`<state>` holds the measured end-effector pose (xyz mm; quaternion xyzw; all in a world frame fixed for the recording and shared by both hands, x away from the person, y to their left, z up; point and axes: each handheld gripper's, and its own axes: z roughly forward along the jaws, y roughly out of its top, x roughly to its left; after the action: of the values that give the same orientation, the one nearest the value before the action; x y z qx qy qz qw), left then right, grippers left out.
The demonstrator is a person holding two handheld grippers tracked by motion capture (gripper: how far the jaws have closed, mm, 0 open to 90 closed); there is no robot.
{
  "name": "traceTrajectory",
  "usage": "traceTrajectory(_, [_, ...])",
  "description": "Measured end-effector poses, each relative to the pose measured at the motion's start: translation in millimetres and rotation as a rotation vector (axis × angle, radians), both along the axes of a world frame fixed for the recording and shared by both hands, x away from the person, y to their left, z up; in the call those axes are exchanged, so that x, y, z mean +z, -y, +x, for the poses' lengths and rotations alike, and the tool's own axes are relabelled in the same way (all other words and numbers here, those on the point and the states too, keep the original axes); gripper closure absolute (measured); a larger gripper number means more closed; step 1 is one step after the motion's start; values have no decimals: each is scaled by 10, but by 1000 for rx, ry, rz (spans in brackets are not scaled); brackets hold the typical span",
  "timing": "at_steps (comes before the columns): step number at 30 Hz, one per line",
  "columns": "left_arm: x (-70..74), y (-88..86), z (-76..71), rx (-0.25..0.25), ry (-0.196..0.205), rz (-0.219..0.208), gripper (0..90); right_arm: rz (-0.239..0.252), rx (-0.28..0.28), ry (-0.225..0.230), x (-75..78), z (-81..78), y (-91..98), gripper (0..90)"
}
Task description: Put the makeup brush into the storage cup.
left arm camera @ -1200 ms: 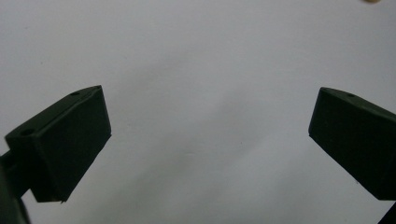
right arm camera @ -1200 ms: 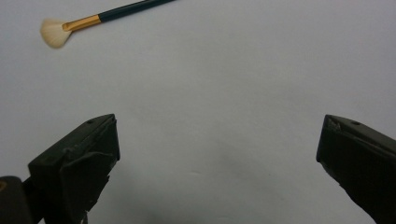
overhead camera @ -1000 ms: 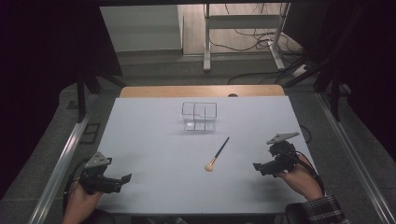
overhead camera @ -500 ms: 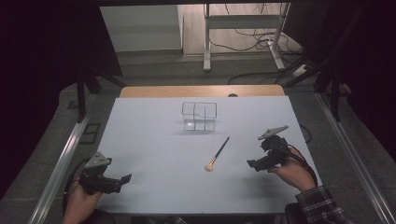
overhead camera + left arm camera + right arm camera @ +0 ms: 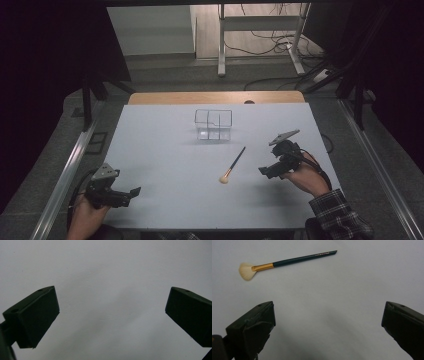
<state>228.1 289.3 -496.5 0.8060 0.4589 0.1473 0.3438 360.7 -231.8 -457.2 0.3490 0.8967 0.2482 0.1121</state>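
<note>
- left gripper (image 5: 131, 192): black body, grey three-cornered plate on top, blocky black jaws with small holes
- right gripper (image 5: 263, 171): same build, black cable
- plaid sleeve (image 5: 340, 215) at right wrist

Dark room; lit floor (image 5: 165, 30) beyond; metal stand (image 5: 260, 35), loose cables (image 5: 270, 37).

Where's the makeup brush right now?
The dark-handled, gold-ferruled fan makeup brush lies flat mid-table in the high view, between the clear plastic divided box and the right hand-held gripper, touching neither.
</note>
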Motion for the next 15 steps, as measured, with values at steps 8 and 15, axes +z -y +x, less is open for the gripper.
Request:
traceTrajectory(8, [0,3,0,-1,1,2,0,-26,32,1,-36,90,-87,0])
traceTrajectory(15, [0,7,-1,-3,-1,3,0,-44,49,-6,-56,157,-181,0])
